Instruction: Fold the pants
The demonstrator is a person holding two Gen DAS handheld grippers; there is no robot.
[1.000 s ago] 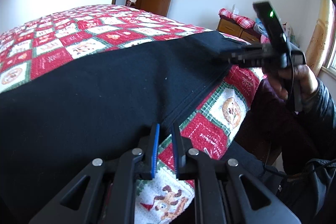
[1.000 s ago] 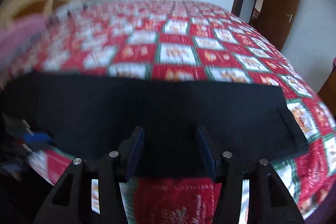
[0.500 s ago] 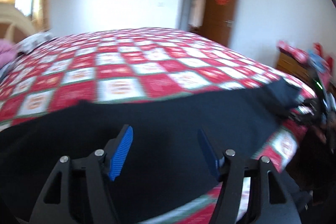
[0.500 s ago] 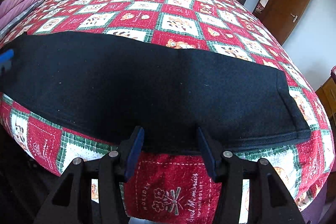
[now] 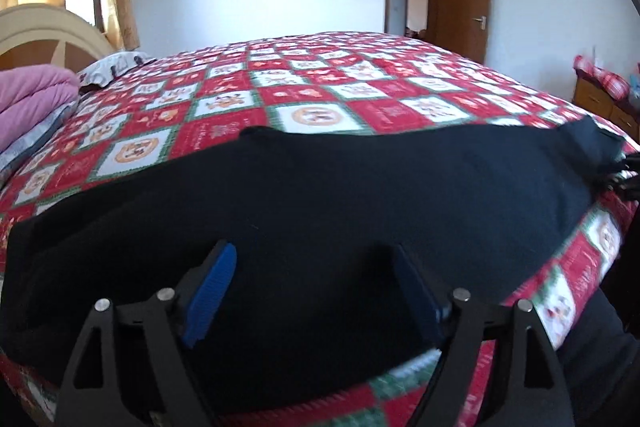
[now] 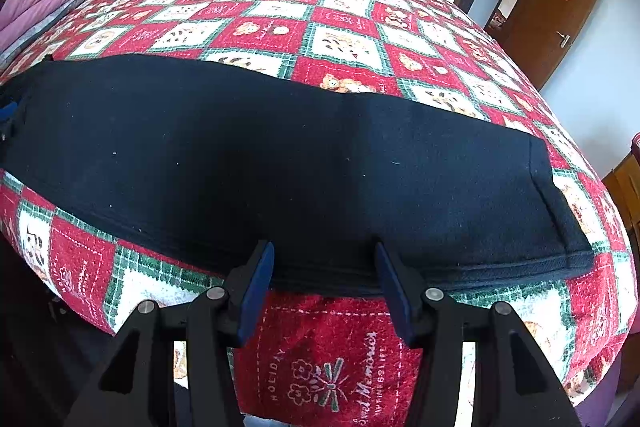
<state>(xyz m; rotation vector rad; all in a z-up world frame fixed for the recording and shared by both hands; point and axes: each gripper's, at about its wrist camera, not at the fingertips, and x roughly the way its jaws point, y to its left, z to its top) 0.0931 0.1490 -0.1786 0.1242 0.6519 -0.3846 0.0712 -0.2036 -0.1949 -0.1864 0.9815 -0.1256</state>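
Your left gripper (image 5: pixel 316 291) has its jaws spreading wide over the pants (image 5: pixel 320 211), nothing pinched, black cloth stretching ahead and off to both sides across the checkered bedspread (image 5: pixel 320 95). Your right gripper (image 6: pixel 324 287) sits half open, jaws straddling the near hem without clamping it, the pants (image 6: pixel 280 163) lying flat just ahead.

Black pants (image 6: pixel 280 155); red-white-green checked bedspread (image 6: pixel 320 27); pink quilt (image 5: pixel 32 99).
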